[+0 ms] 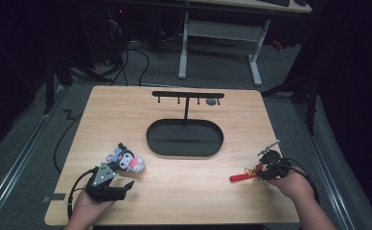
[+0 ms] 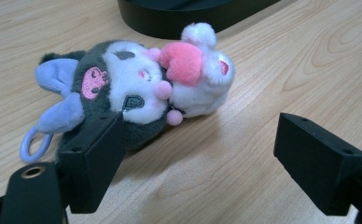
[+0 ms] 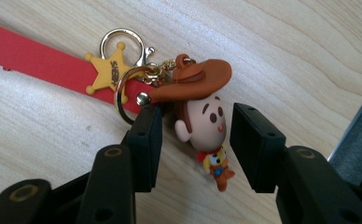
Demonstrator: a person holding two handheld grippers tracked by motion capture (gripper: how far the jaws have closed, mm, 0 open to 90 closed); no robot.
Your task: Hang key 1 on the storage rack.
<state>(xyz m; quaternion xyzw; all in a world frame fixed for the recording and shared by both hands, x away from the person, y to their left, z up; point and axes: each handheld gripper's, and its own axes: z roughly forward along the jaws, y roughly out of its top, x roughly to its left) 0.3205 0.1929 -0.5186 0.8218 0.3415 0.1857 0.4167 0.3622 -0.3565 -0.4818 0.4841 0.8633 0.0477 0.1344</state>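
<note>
A grey-and-white plush toy (image 1: pixel 126 161) with purple ears, a pink heart and a purple loop lies on the table's left front. My left gripper (image 1: pixel 122 175) is just behind it, open wide. In the left gripper view the plush toy (image 2: pixel 137 88) lies ahead of the left gripper (image 2: pixel 202 140), and the left jaw touches its dark side. A cowboy figure keychain (image 3: pixel 205 121) with a brown hat, a yellow star charm (image 3: pixel 108 70) and a red strap (image 3: pixel 34 58) lies at the right front. My right gripper (image 3: pixel 198 123) stands open, one jaw on each side of the figure's head with small gaps.
A black stand with a hook bar (image 1: pixel 188 95) rises from a black oval tray (image 1: pixel 184 138) at the table's middle back; a small grey object (image 1: pixel 211 101) hangs from one hook. The red strap (image 1: pixel 239 178) points left from my right gripper (image 1: pixel 260 168). The table's right edge is close to that hand.
</note>
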